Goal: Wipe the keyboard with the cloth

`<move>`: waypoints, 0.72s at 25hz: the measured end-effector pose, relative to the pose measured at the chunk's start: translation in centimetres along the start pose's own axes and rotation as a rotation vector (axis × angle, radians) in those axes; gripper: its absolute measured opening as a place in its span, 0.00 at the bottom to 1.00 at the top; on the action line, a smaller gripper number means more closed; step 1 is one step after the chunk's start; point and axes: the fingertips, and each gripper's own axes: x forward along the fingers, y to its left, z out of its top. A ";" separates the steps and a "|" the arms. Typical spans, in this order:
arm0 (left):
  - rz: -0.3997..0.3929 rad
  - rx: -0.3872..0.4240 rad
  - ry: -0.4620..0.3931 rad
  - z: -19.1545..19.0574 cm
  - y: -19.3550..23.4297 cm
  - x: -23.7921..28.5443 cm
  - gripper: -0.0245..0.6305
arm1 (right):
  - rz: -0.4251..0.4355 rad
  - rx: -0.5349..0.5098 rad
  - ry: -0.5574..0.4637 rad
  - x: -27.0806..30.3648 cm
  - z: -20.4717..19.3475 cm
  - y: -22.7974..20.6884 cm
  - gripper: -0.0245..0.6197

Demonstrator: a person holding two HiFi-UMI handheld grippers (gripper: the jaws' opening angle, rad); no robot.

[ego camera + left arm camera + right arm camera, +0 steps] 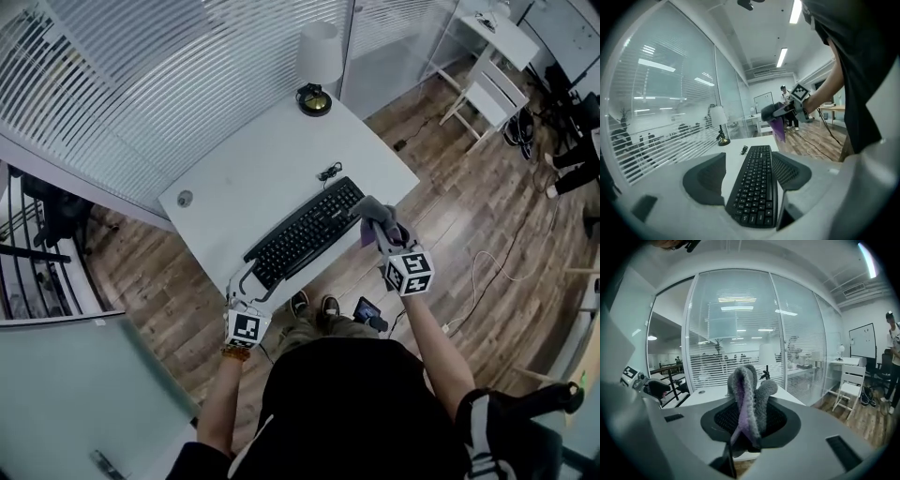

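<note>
1. The keyboard (pixel 305 232), black, lies slantwise on the white tabletop (pixel 234 164), close to the edge nearest the person.
2. The left hand-held gripper (pixel 246 281) sits at the keyboard's left end. Its marker cube faces up, and the forearm behind it runs back toward the person's body.
3. In the left gripper view, the jaws of this hand-held gripper (pixel 747 176) stand wide apart. The keyboard's near end lies between them, and neither pad is seen pressing on it. The gripper points along the keyboard's length and slightly downward.
4. The right hand-held gripper (pixel 375 223) is held at the keyboard's right end, at its front corner. The forearm is stretched forward and the marker cube is tilted toward the camera.
5. The cloth (pixel 747 399), grey with a purple face, is clamped between the right jaws. It stands up in folds above them, and a tail hangs below.
6. In the head view the cloth (pixel 367 216) is bunched just over the keyboard's right end. Whether it touches the keys cannot be told.
7. A lamp (pixel 319 58) stands on the tabletop's far corner, well beyond the keyboard.
</note>
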 end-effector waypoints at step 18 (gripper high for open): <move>-0.179 -0.025 0.267 -16.2 1.8 0.1 0.66 | -0.063 -0.147 0.236 9.1 -5.9 -5.5 0.20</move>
